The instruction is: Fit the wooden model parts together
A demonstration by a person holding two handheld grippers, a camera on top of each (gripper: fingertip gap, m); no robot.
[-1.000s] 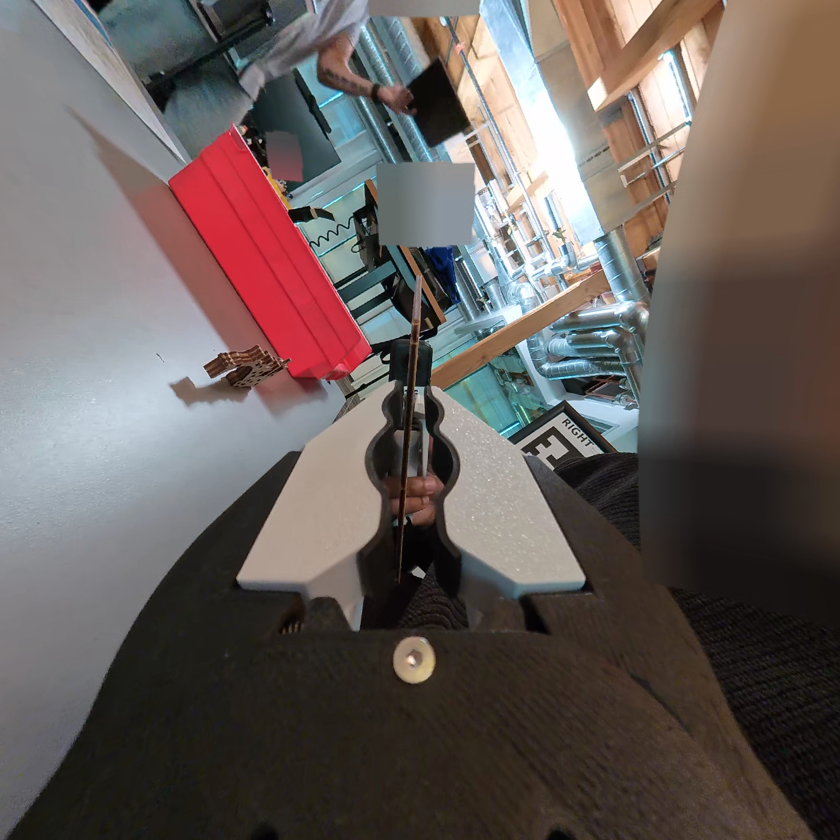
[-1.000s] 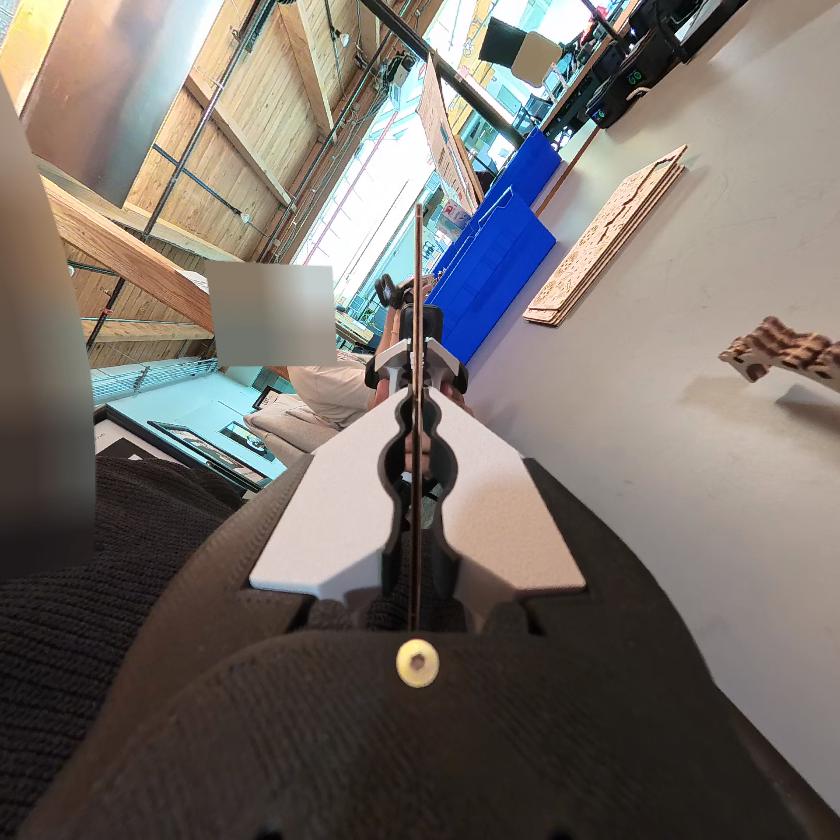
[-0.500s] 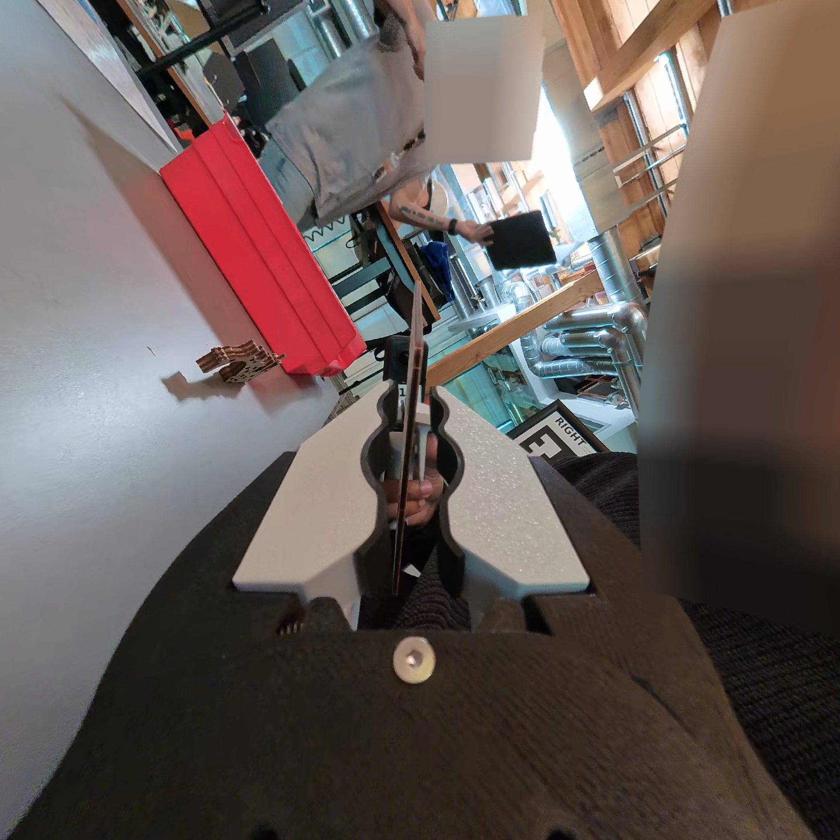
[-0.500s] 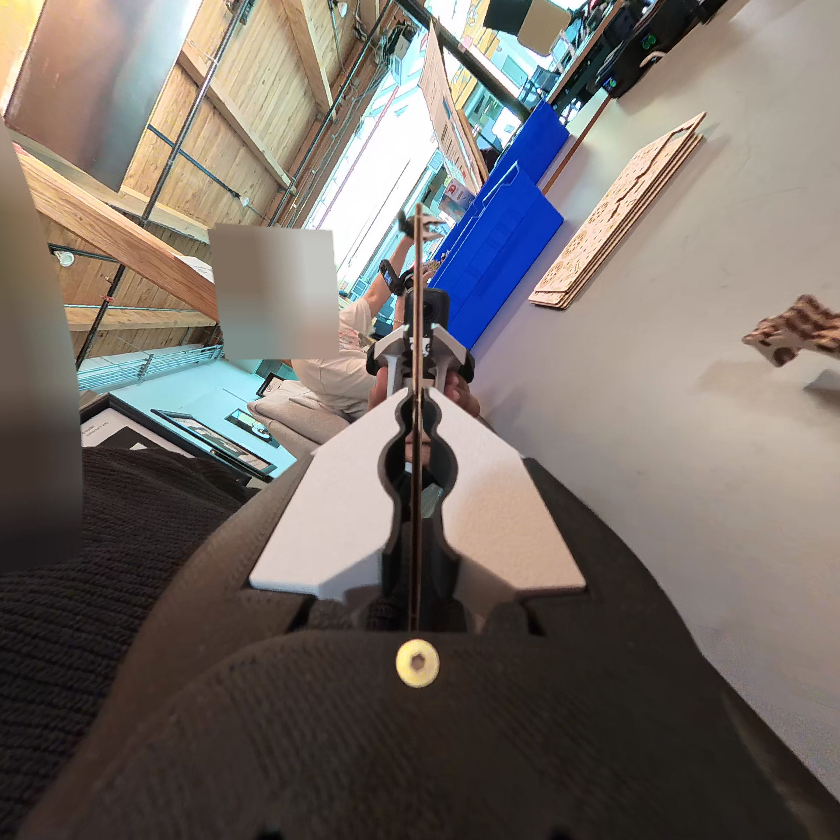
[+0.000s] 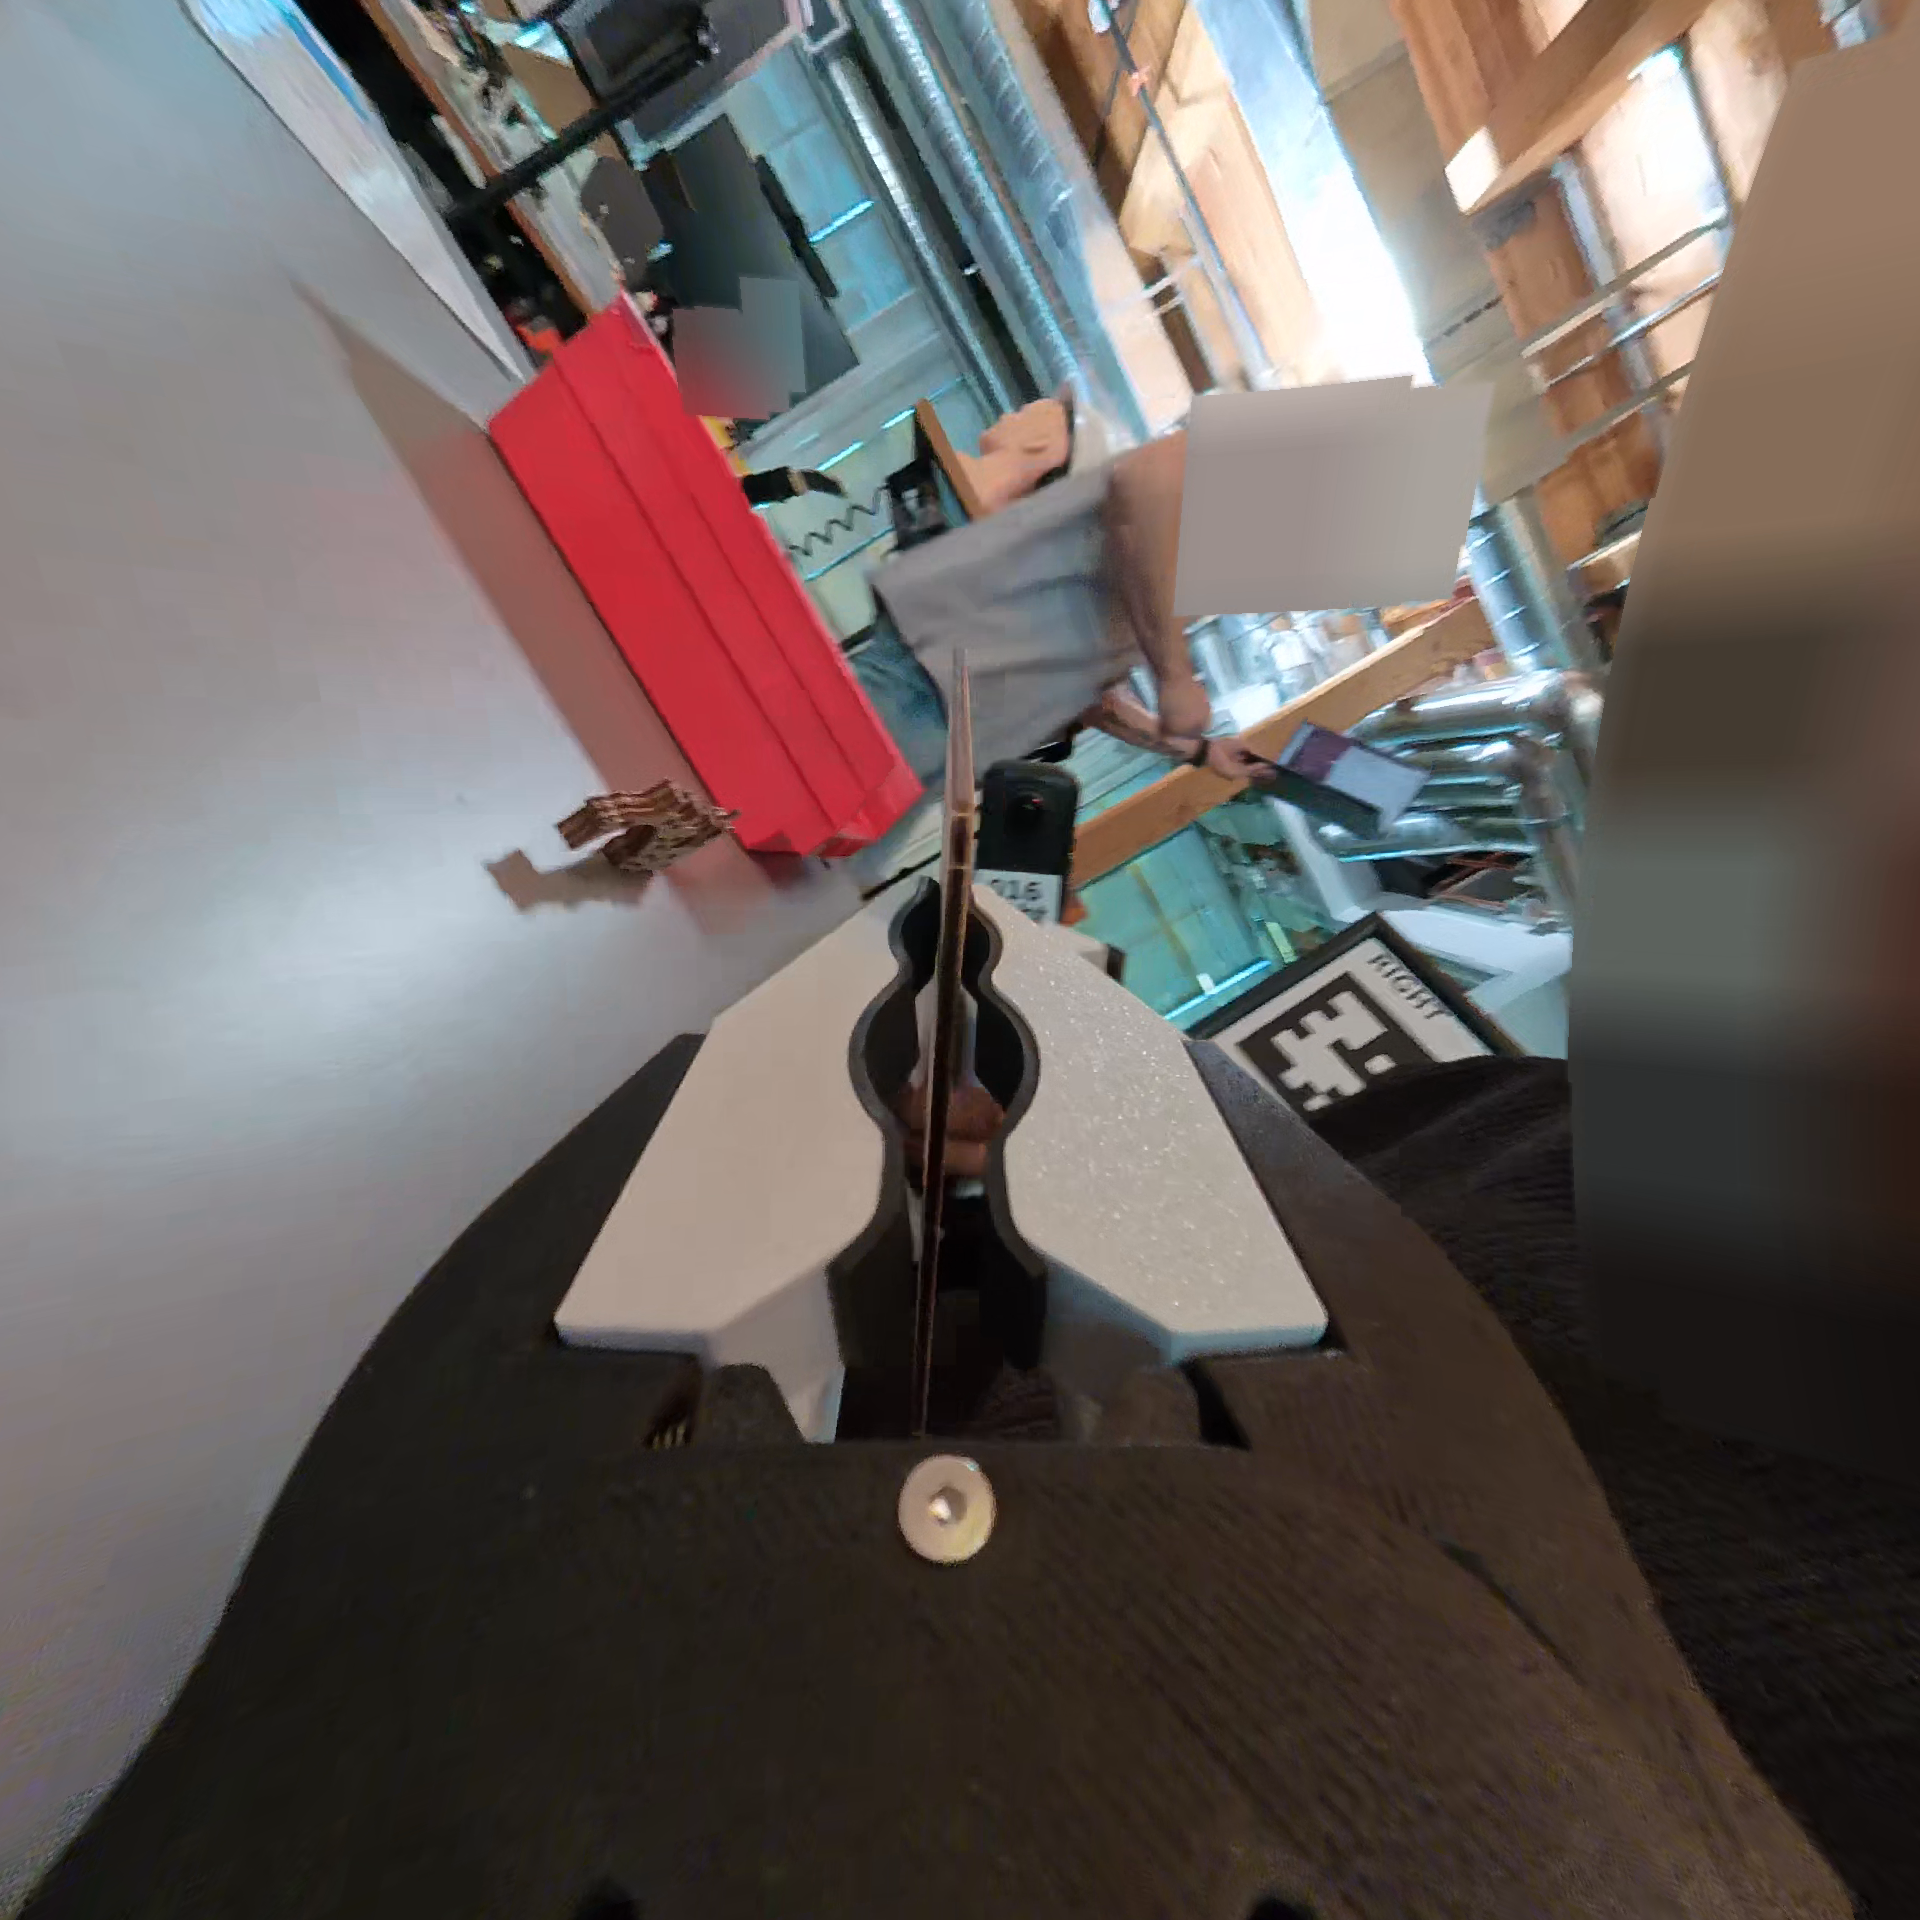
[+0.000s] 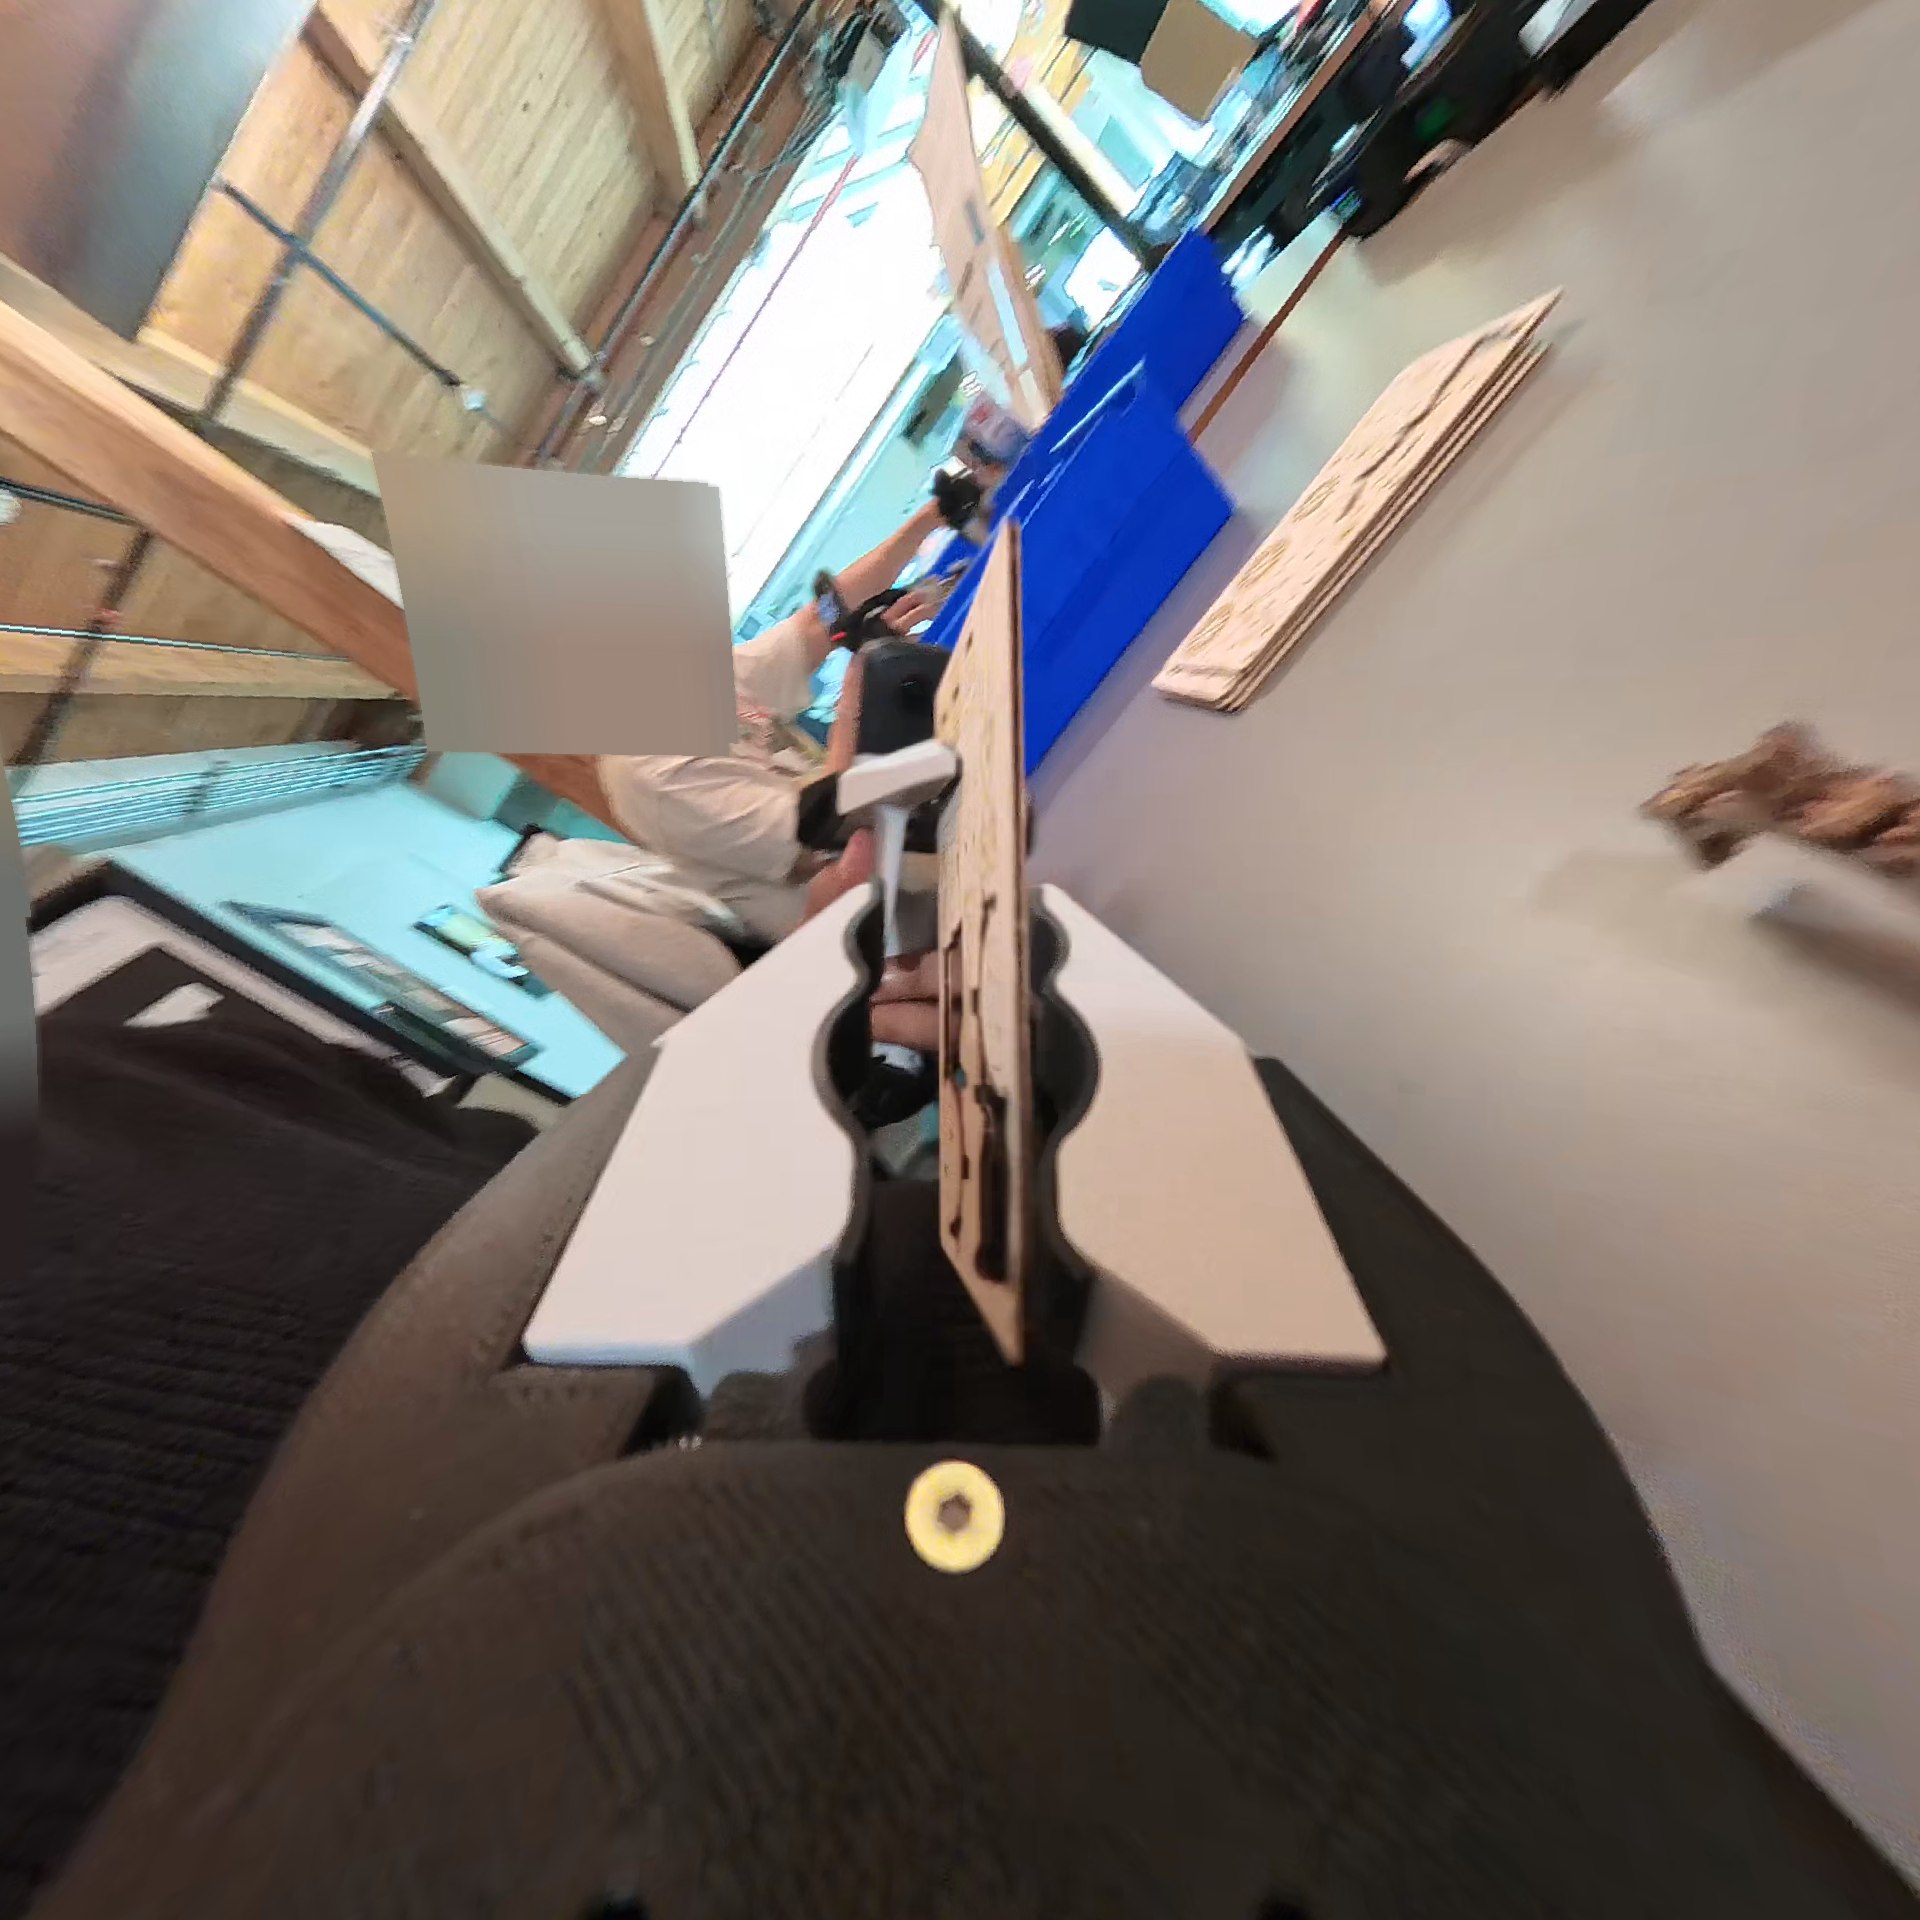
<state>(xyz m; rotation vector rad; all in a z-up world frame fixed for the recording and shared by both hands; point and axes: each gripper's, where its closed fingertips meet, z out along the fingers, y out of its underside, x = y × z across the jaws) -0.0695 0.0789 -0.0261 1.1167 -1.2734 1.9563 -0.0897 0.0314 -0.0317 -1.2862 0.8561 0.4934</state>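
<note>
Left gripper [image 5: 948,914] clamped on a thin wooden sheet [image 5: 951,935], seen edge-on, held above the grey table [image 5: 260,727]; right gripper [image 6: 951,925] parted, the same wooden sheet [image 6: 982,935] between its fingers, leaning toward the right one. Left wrist view alone: red bin [image 5: 686,623] at the table edge, contents hidden; small assembled wooden piece [image 5: 644,826] just before it. Right wrist view alone: blue bins [image 6: 1112,520], contents not visible; stack of wooden panels [image 6: 1351,509] flat on the table; the assembled piece [image 6: 1787,800] blurred.
</note>
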